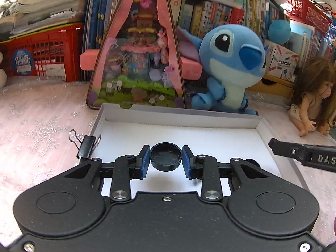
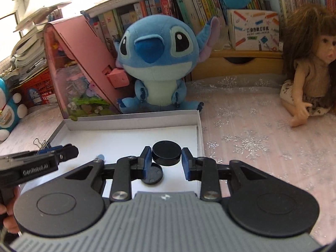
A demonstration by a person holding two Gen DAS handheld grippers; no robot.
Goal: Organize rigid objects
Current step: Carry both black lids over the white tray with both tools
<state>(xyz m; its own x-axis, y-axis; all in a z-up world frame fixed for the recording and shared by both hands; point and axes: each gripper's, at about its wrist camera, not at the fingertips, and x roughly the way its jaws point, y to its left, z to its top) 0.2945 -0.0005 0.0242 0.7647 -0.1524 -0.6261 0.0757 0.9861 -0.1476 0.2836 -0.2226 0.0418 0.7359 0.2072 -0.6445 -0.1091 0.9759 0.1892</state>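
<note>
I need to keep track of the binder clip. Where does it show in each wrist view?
Left wrist: the binder clip is left of centre, at the left wall of the white box.
Right wrist: it is at the far left, at the same box wall, and only its wire handles show clearly.
Shared landmark: the blue plush sitting just behind the box's far wall.

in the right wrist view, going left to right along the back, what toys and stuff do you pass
Doraemon figure → pink display house → Stitch plush → label printer box → doll.
</note>
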